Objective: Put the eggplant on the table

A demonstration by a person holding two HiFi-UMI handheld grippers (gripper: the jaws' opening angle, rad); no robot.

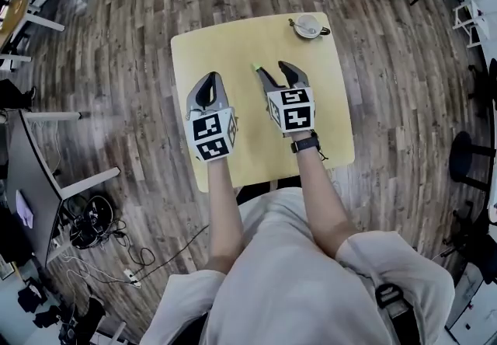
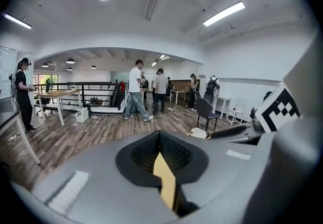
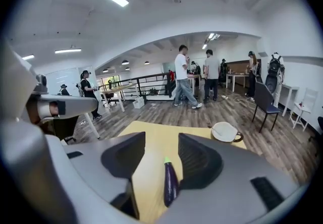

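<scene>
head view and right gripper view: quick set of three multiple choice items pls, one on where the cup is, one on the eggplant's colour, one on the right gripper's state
1. Where on the table does the cup stand?
A. by the far right corner
B. in the middle
C. by the near left corner

2. What colour is the eggplant?
A. all green
B. purple with a green tip
C. white

3. How is the right gripper?
A. shut on the cup
B. shut on the eggplant
C. open, with the eggplant in the gap but not pinched

Answers:
1 A: the head view shows the cup at the far right corner of the yellow top.
2 B: the right gripper view shows a dark purple body ending in a green tip.
3 C: bare table shows between the eggplant and one jaw.
</scene>
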